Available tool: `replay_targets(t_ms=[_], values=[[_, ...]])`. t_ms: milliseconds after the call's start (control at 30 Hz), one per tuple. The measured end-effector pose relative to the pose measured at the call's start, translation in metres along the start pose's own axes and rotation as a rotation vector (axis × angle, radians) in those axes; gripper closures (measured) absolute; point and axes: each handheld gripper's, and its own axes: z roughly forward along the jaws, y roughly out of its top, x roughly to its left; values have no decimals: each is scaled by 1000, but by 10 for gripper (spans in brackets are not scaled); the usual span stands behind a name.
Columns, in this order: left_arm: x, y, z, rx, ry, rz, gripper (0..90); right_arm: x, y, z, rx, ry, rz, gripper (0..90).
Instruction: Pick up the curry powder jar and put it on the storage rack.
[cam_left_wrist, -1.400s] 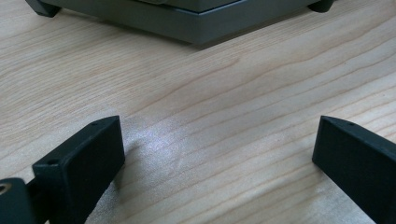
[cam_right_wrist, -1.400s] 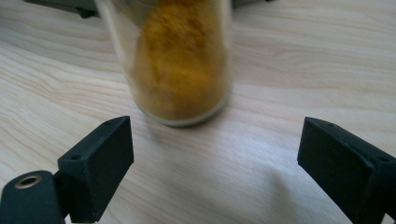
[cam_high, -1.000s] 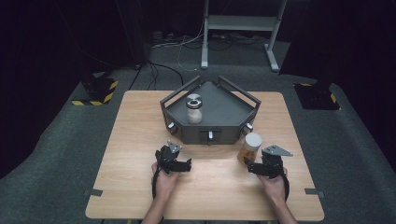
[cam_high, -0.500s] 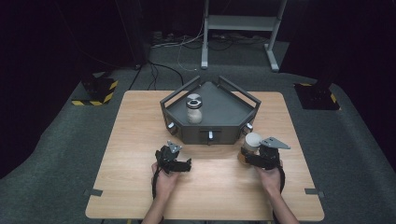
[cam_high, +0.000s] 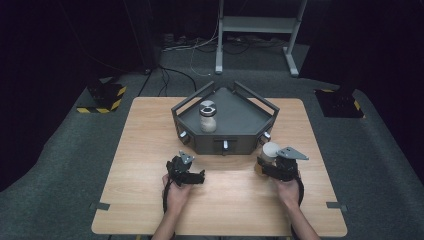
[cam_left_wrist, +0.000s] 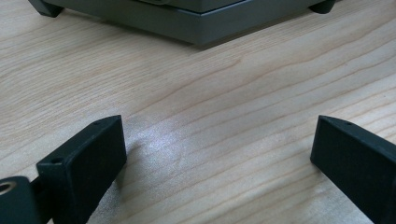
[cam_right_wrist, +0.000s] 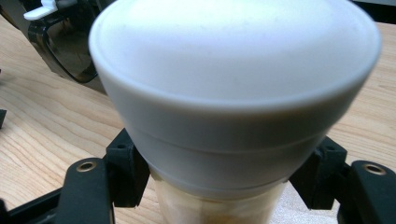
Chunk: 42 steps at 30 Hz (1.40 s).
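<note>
Standing on the wooden table (cam_high: 140, 150), the dark angular tray (cam_high: 250, 122) holds one upright jar (cam_high: 207, 117) exactly as it did a second ago, while the white-lidded jar (cam_high: 268, 156) just off the tray's near right corner has barely shifted. The right gripper (cam_high: 270, 167) has come in over that second and now clamps the jar below its lid, long axis upright, its contents hidden by the lid. The left gripper (cam_high: 192, 176) rests with jaws wide apart over bare wood.
</note>
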Motion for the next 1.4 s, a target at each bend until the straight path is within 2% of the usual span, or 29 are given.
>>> replay_targets(t_ms=[667,1000,1400], values=[[0,0,0,0,0,-2,37,-1,0,-1,-4,1,12,322],[0,0,0,0,0,-2,38,-4,1,-6,3,9,-3,323],[0,0,0,0,0,-2,38,-8,14,-18,-4,20,-20,325]])
